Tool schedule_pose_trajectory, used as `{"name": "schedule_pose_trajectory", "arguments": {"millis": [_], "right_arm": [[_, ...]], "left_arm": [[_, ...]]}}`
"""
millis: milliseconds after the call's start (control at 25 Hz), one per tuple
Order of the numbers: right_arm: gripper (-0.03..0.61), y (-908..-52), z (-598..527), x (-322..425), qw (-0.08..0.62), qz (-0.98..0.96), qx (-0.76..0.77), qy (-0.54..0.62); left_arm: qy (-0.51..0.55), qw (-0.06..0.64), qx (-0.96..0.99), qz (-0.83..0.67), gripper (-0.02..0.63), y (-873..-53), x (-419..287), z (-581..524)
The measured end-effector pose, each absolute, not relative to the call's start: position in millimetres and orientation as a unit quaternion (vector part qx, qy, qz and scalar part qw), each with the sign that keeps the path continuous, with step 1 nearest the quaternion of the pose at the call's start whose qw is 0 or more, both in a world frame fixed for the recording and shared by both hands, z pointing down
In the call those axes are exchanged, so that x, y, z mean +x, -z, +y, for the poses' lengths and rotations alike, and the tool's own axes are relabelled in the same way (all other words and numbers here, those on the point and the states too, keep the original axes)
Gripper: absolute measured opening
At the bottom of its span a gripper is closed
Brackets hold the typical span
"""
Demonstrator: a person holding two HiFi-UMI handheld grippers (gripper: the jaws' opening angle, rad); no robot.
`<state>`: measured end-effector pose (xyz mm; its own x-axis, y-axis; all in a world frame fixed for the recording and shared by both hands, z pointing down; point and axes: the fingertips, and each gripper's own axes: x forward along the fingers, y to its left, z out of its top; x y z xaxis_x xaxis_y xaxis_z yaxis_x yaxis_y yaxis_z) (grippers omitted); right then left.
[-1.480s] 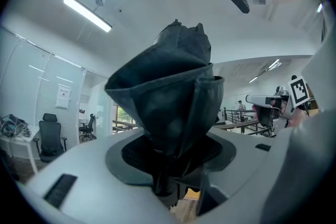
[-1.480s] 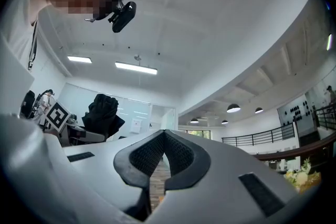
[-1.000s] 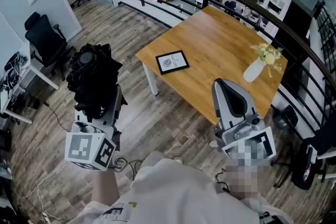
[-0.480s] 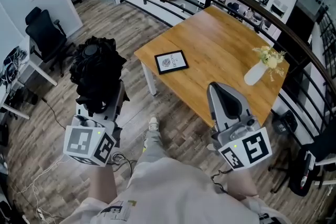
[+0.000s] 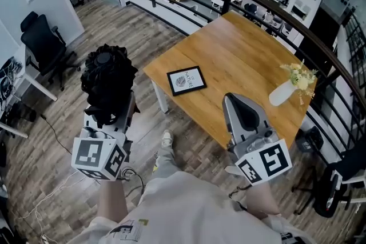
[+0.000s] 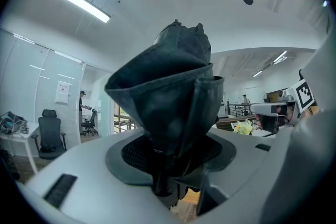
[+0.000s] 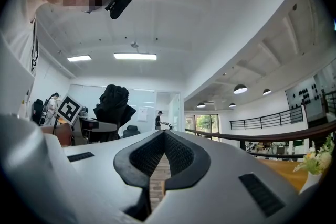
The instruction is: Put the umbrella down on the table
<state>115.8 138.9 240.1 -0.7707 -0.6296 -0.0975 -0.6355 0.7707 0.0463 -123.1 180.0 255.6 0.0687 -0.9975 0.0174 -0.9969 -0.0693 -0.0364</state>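
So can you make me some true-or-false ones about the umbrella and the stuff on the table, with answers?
1. The left gripper has its jaws closed on the black umbrella. True.
2. The umbrella lies on the table. False: it is held up over the floor, beside the table.
3. A framed picture lies flat on the table. True.
4. The right gripper holds the vase of flowers. False: nothing is between its jaws, and the vase stands on the table.

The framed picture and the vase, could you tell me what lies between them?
Only bare wooden tabletop, as the head view shows, between the framed picture and the vase.
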Motion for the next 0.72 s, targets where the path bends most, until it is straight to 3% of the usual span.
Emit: {"name": "schedule_pose_trajectory", "arguments": {"millis": [720], "right_arm": [[0.026,-255,-98,-19,0.001,0.920,-0.392,0.005]], "left_arm": [[0.110,-0.032,-0.772,0.626,0.239,-295,-250,-75]]}}
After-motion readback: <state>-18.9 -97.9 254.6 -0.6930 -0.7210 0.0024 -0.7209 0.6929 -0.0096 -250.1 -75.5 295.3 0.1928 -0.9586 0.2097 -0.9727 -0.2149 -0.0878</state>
